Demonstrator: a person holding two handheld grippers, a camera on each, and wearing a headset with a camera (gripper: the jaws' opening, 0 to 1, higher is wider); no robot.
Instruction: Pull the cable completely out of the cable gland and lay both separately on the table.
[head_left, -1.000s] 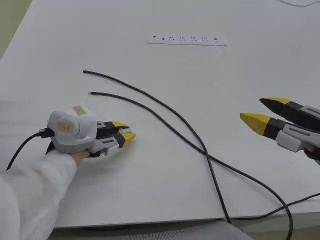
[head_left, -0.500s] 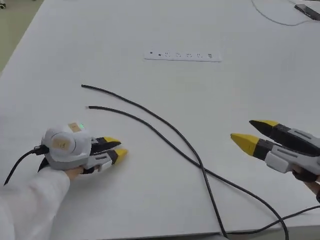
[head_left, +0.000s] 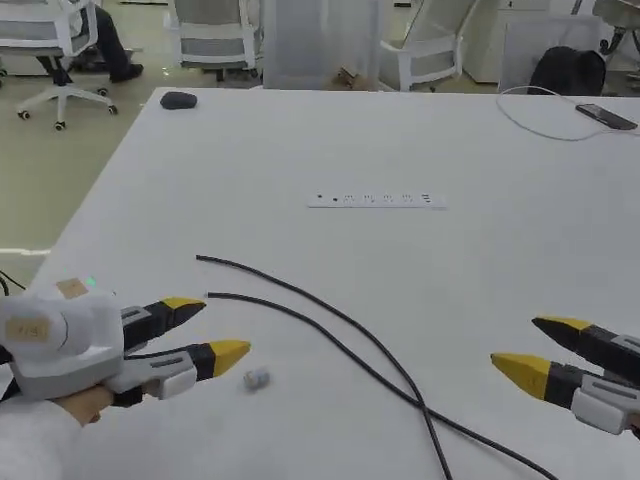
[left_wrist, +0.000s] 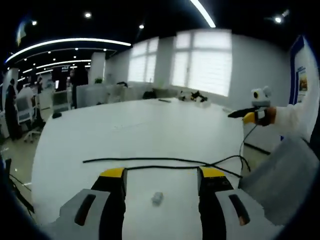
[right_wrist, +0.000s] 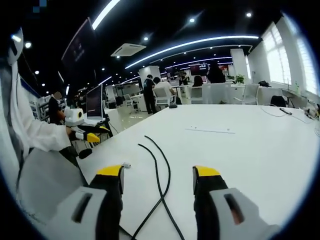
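A small pale cable gland (head_left: 256, 378) lies alone on the white table, just right of my left gripper (head_left: 203, 330), which is open and lifted off it. In the left gripper view the gland (left_wrist: 157, 198) rests between and ahead of the jaws. Two black cables (head_left: 330, 330) run from the table's middle toward the near edge and cross there; their free ends (head_left: 202, 260) lie apart from the gland. My right gripper (head_left: 535, 346) hovers open at the right with nothing in it. The right gripper view shows the cables (right_wrist: 159, 185) and the gland (right_wrist: 126, 164).
A white power strip (head_left: 377, 200) lies flat at the table's middle. A dark mouse (head_left: 179, 99) sits at the far left corner, a phone (head_left: 604, 116) with a thin cable at the far right. Office chairs (head_left: 210, 35) stand beyond the table (head_left: 480, 250).
My left gripper has opened and lifted, leaving the small gland on the table. The head camera has tilted up, so the room now shows. The right gripper stays open.
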